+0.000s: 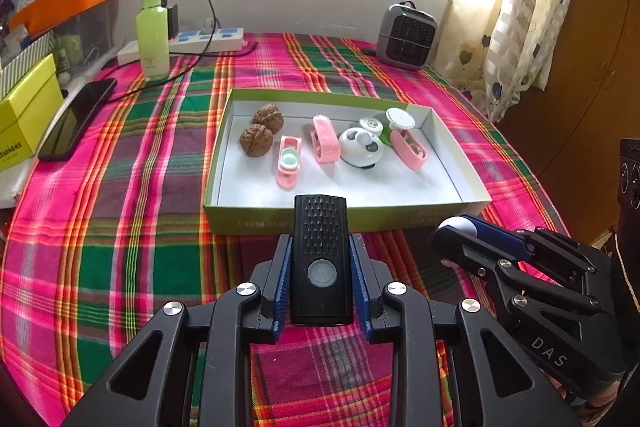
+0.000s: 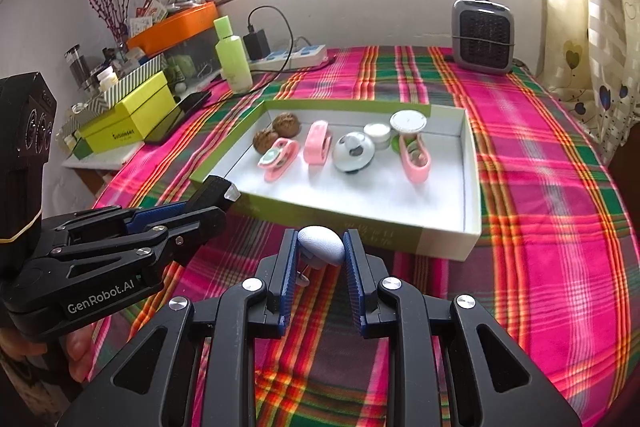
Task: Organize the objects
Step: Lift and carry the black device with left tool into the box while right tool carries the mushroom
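Note:
My left gripper (image 1: 320, 255) is shut on a black flashlight (image 1: 320, 251), held just in front of the near wall of a green-rimmed white box (image 1: 456, 167). My right gripper (image 2: 320, 251) is shut on a small pale grey rounded object (image 2: 322, 245), also just short of the box (image 2: 468, 195). In the box lie two walnuts (image 1: 262, 131), three pink clips (image 1: 325, 138), a round white-and-grey gadget (image 1: 360, 147) and small white lids (image 1: 400, 118). The right gripper also shows in the left wrist view (image 1: 460, 231), and the left gripper shows in the right wrist view (image 2: 216, 199).
The table has a pink-and-green plaid cloth (image 1: 120, 227). At the back stand a green bottle (image 1: 152, 31), a power strip (image 1: 208, 41) with cables and a grey heater (image 1: 406, 37). On the left are a black phone (image 1: 76, 119), a yellow-green box (image 1: 24, 115) and cluttered shelves.

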A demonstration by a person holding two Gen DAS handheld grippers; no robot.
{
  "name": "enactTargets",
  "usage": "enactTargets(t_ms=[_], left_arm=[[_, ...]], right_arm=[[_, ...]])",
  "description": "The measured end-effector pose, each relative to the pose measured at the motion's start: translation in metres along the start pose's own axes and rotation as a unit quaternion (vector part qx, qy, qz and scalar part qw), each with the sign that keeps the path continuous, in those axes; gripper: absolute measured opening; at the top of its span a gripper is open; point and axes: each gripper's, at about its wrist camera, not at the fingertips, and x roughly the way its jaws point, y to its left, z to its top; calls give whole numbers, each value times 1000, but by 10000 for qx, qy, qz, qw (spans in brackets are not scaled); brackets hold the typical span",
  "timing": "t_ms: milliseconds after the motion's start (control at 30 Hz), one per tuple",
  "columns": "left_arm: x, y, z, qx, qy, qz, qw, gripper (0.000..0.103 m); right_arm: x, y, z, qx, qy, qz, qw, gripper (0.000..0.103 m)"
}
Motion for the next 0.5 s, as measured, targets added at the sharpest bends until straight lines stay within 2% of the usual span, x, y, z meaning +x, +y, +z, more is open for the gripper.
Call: enactTargets(t_ms=[500], left_arm=[[23,-5,31,-59,80,-25,9999,25]], right_arm=[[9,-18,25,86,-86,-141,9998,24]])
